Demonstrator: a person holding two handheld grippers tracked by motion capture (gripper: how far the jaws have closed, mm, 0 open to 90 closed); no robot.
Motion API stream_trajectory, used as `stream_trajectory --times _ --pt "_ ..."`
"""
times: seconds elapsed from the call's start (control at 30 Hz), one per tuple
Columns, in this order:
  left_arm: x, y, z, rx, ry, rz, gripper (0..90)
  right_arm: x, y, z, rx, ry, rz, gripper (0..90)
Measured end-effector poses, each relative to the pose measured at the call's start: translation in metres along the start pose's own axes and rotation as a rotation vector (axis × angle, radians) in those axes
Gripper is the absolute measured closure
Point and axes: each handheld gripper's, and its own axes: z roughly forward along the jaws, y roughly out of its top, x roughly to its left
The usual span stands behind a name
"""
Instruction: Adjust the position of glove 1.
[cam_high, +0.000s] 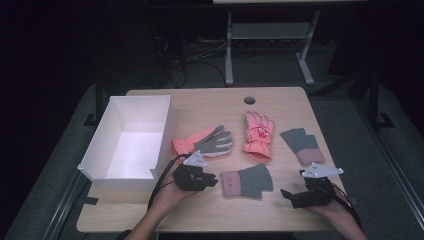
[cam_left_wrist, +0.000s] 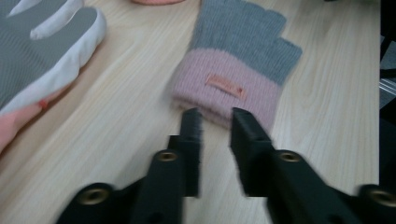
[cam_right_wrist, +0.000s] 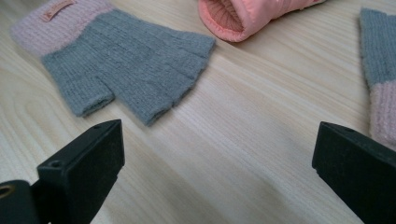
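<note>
A grey fingerless glove with a pink cuff (cam_high: 247, 181) (cam_left_wrist: 238, 51) (cam_right_wrist: 130, 65) lies flat near the table's front. My left gripper (cam_high: 212, 181) (cam_left_wrist: 216, 116) points at its cuff from the left. Its jaws stand a narrow gap apart with nothing between them, their tips just short of the cuff. My right gripper (cam_high: 289, 196) (cam_right_wrist: 217, 140) hovers to the glove's right, jaws wide open and empty. The matching fingerless glove (cam_high: 301, 145) (cam_right_wrist: 380, 70) lies further back on the right.
A salmon padded glove (cam_high: 259, 135) (cam_right_wrist: 247, 16) lies at mid-table. A salmon glove with a grey palm (cam_high: 205, 142) (cam_left_wrist: 42, 56) lies left of it. An open white box (cam_high: 162, 130) stands at the left. The wooden table (cam_high: 200, 210) has a cable hole (cam_high: 249, 100) at the back.
</note>
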Motion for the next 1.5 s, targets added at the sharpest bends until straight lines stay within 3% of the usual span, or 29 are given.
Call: stream_trajectory --times 0.13,0.47,0.67,0.73,0.87,1.17,1.5 --pt "0.003 0.009 0.008 0.016 -0.016 0.009 89.5 -0.001 0.000 0.000 -0.003 0.000 0.013 1.9" --pt "0.018 0.037 0.041 0.035 -0.023 0.034 89.7 -0.003 -0.002 -0.002 -0.001 -0.006 0.010 2.0" --pt "0.019 0.043 0.054 0.065 -0.020 0.062 89.6 -0.002 -0.002 -0.002 0.001 -0.007 0.009 1.9" --pt "0.020 0.041 0.057 0.080 -0.019 0.053 89.7 -0.003 -0.002 -0.002 0.001 -0.007 0.007 1.9" --pt "0.022 0.039 0.057 0.082 -0.023 0.031 89.7 -0.002 -0.002 0.000 0.003 -0.008 0.013 1.9" --pt "0.020 0.031 0.046 0.114 -0.017 0.040 89.7 -0.003 -0.003 -0.002 0.005 -0.009 0.009 2.0" --pt "0.009 0.014 0.030 0.128 -0.032 0.003 89.7 -0.002 -0.004 -0.002 0.011 -0.004 0.013 2.0"
